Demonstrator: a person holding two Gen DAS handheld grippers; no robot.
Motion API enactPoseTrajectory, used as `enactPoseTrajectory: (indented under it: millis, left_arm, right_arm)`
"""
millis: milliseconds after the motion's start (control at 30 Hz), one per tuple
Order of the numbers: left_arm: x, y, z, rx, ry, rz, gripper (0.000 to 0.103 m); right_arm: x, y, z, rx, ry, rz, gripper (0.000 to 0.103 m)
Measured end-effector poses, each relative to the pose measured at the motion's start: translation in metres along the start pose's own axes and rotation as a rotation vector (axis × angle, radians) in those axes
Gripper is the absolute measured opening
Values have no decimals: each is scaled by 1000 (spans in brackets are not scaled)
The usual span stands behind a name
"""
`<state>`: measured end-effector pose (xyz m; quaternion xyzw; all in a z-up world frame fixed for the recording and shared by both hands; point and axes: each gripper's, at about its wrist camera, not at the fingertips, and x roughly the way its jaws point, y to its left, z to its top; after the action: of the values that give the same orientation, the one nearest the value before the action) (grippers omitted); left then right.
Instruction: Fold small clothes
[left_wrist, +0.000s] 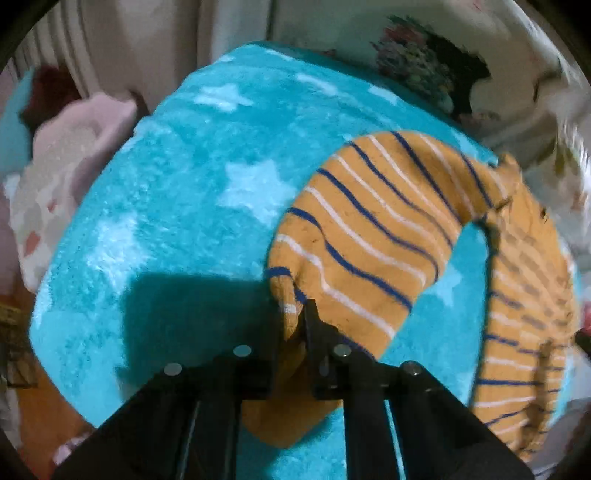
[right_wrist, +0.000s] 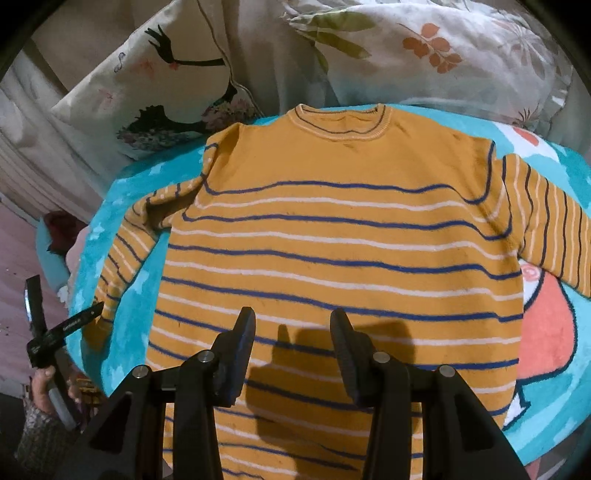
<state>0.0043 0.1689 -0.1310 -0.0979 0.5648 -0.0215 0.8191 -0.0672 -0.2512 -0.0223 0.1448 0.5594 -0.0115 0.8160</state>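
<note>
A bed is covered by a fluffy turquoise blanket (left_wrist: 177, 206) printed with pale stars; in the right wrist view its right side also shows a large coral and white cartoon patch (right_wrist: 550, 325). At the far left of the left wrist view, a pale pink bundle of cloth (left_wrist: 70, 155) lies beside the blanket, with a strip of orange-brown floor (left_wrist: 40, 402) below it. Behind the bed hang cream curtains (left_wrist: 155, 48).

The left gripper (left_wrist: 295, 314) is clenched on the cuff of the sweater's left sleeve (left_wrist: 369, 236), which arcs up off the blanket and curves rightward to the body of the garment. In the right wrist view this gripper appears at the left edge, held by a hand (right_wrist: 44, 387) in a grey knitted cuff.

The mustard-yellow sweater (right_wrist: 332, 229), striped in blue and white, lies flat on the blanket with its collar (right_wrist: 341, 120) pointing towards the head of the bed and its right sleeve (right_wrist: 546, 218) stretched out to the right. The right gripper (right_wrist: 293, 325) hovers over the sweater's lower half with its fingers spread apart, grasping nothing, and casts a shadow on the knit.

Beyond the collar, white pillows (right_wrist: 424, 55) printed with flowers, leaves and dark birds lean at the head of the bed.
</note>
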Motion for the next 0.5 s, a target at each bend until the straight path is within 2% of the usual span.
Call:
enactPoseTrajectory:
  millis: [200,267,300,367,433,500]
  left_arm:
    - [-46,86,76,-102,-119,152,11]
    - [-56,100,100,-118,-137,143,11]
    - [-63,104,112,-127,-150,146,3]
    - [-74,102,119,-106,-182,204,0]
    - [-79,103,124,-104,-184,160,0]
    - [-79,103,124,-99,-180,150,0]
  right_arm:
    - [7,10,10,8,-3,-30,46]
    - [11,14,13,2,3,-35,46]
    - [14,16,15,-1,9,-33,46]
    - [20,22,17,-9,24,-21,46]
    - [26,32,20,-33,35,-16,46]
    - [33,44,23,-66,44,-16,46]
